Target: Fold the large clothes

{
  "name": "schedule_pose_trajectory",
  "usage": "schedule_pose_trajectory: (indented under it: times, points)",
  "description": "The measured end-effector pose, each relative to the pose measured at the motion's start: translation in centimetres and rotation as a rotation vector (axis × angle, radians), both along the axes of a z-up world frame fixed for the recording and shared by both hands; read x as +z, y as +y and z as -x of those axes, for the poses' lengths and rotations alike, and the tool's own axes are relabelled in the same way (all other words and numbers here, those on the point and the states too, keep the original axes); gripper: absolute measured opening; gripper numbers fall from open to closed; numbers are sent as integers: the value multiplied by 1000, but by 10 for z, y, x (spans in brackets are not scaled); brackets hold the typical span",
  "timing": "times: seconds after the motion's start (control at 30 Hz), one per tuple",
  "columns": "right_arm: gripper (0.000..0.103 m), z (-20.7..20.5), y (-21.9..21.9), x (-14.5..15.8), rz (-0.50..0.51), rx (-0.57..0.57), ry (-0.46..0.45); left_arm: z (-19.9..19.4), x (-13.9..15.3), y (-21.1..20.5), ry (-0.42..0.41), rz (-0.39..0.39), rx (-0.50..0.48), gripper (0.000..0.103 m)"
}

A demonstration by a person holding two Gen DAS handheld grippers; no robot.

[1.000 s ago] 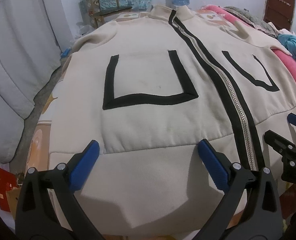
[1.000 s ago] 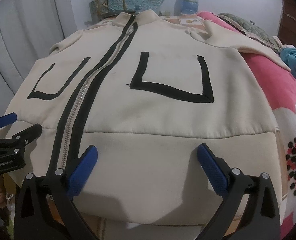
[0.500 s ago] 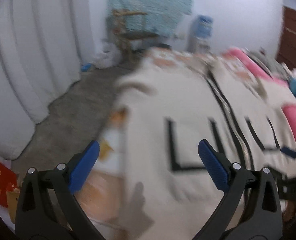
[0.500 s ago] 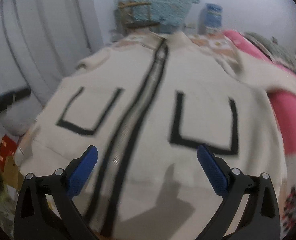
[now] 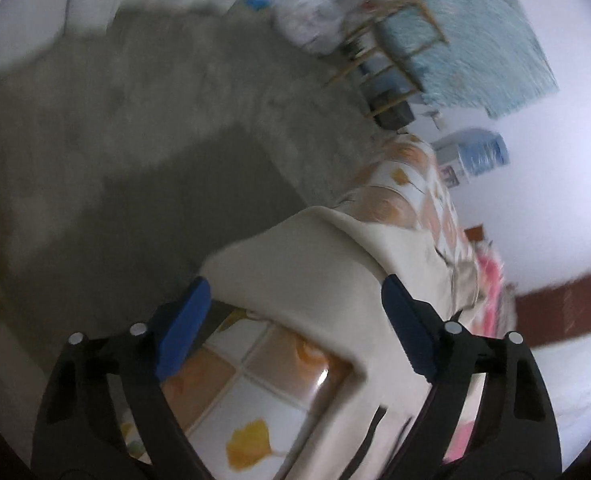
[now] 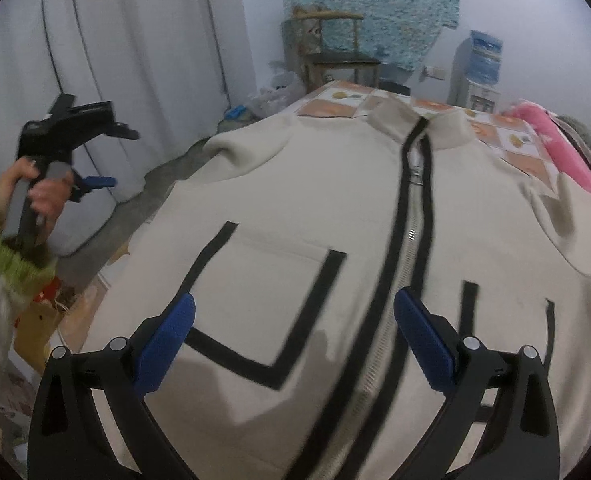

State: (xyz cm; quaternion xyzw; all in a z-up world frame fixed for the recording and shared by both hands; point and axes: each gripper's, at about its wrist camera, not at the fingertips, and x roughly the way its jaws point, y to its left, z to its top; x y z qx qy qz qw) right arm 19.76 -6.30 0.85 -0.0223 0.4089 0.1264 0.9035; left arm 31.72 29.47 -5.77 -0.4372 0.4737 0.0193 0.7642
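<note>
A cream zip jacket [image 6: 295, 184] with black trim lies front-up on the bed, collar at the far end. My right gripper [image 6: 294, 298] hovers open over its lower front, with the zipper [image 6: 411, 236] and the left pocket outline near its fingers and nothing held. My left gripper [image 5: 295, 284] is rolled over at the bed's left edge, by the jacket's shoulder corner [image 5: 335, 248]. Its jaws are closing, and the pads do not press on the cloth. In the right wrist view a hand with a green cuff holds the left gripper [image 6: 115, 158] off the jacket's left side.
The bed cover [image 5: 255, 392] has an orange-and-white tile print. Grey floor [image 5: 135, 140] and white curtains lie left of the bed. A wooden chair [image 6: 335, 52] and a water dispenser [image 6: 477, 68] stand beyond it. A pink blanket [image 6: 555, 148] lies at the right.
The left gripper swung left off the jacket's hem to the bed's left edge, rolled over, and its jaws narrowed. The right gripper shifted left across the jacket, from the right pocket toward the zipper.
</note>
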Motion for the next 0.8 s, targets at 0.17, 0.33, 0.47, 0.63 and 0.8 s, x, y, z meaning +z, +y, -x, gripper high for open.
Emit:
schedule_pose_trajectory:
  times: [0.17,0.33,0.47,0.63,0.8]
  points:
    - [97,-12,21,-4,46,15,10,-14,-75,30,109,289,51,76]
    - [97,-28,33,-19,126,8,43,-18,-147,40,163,538,114,76]
    - [97,-41,36,-28,173,-27,73,-23,-200,37,192,689,140,76]
    - [97,-56,32,-33,165,-86,86,-18,-257,18,248,836,139,77]
    - [97,-66,30,-35,158,-117,92,-19,-279,-7,196,969,128,79]
